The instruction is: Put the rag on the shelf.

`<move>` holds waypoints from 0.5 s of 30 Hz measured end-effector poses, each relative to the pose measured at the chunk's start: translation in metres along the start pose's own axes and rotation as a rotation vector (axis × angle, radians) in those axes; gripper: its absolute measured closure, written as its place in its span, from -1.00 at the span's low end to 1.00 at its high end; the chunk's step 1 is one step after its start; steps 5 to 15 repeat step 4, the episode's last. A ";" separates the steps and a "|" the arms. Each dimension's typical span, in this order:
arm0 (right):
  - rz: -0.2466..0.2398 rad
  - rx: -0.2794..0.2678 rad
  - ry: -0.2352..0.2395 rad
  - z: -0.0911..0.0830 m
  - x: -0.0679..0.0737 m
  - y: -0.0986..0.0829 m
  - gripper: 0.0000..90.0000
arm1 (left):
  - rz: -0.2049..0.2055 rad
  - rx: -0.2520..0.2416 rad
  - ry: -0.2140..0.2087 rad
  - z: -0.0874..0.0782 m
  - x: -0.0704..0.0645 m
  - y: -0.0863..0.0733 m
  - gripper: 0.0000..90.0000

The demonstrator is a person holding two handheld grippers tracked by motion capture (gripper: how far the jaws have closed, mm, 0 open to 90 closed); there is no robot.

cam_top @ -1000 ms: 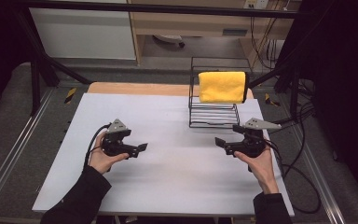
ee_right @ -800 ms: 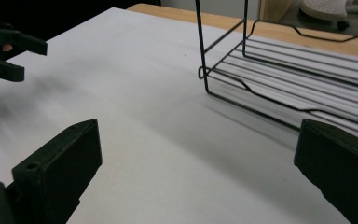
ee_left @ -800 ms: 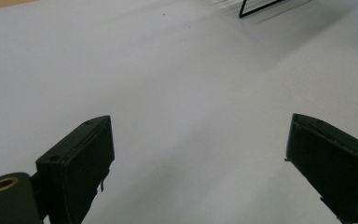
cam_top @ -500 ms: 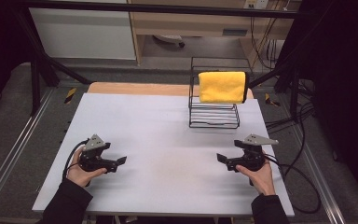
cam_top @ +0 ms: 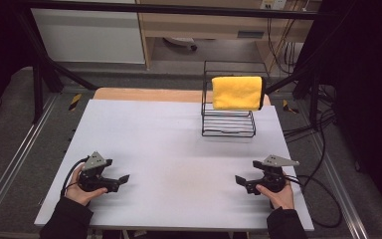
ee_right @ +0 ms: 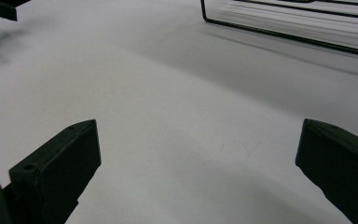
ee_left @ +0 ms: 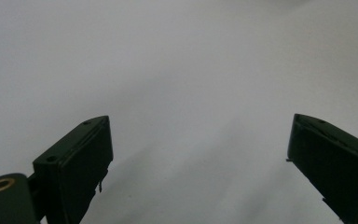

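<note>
Resting low over the near-left part of the white table [cam_top: 179, 149], the left hand-held gripper [cam_top: 118, 180] sat in the person's left hand [cam_top: 82, 186], its jaws pointing toward the middle of the table and spread wide with nothing between them. In the left gripper view the left hand-held gripper [ee_left: 198, 154] showed the same wide gap, with bare white table [ee_left: 191, 70] beyond the two black jaws. Well apart from it, across the table to its right, the right hand-held gripper [cam_top: 241, 182] lay in the person's right hand [cam_top: 277, 193] over the near-right part of the table, its jaws pointing back toward the left one and likewise spread apart and holding nothing. The right gripper view showed the right hand-held gripper [ee_right: 198, 154] with its jaws far apart over the table, and the base wire of the black wire rack [ee_right: 289, 35] ahead of it and off to its right. In the high view the black wire rack [cam_top: 228, 127] stood on the far side of the table, well ahead of the right hand-held gripper and nearer to it than to the left one. A yellow cloth [cam_top: 237, 92] hung over the top of the rack, well apart from both hand-held grippers.
</note>
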State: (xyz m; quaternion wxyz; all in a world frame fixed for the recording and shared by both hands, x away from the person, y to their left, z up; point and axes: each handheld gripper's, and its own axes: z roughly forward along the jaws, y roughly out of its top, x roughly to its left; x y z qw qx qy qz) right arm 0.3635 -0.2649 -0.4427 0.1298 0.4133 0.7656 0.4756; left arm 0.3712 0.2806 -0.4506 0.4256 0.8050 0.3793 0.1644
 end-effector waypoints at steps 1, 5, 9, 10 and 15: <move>0.003 -0.001 0.002 -0.001 0.000 -0.001 -0.98 | 0.008 0.006 0.003 0.000 0.000 -0.001 -0.85; 0.004 -0.003 0.001 -0.002 -0.001 -0.002 -0.98 | 0.003 0.001 0.006 -0.001 0.001 -0.002 -0.86; 0.004 -0.003 0.001 -0.002 -0.001 -0.002 -0.98 | 0.003 0.001 0.006 -0.001 0.001 -0.002 -0.86; 0.004 -0.003 0.001 -0.002 -0.001 -0.002 -0.98 | 0.003 0.001 0.006 -0.001 0.001 -0.002 -0.86; 0.004 -0.003 0.001 -0.002 -0.001 -0.002 -0.98 | 0.003 0.001 0.006 -0.001 0.001 -0.002 -0.86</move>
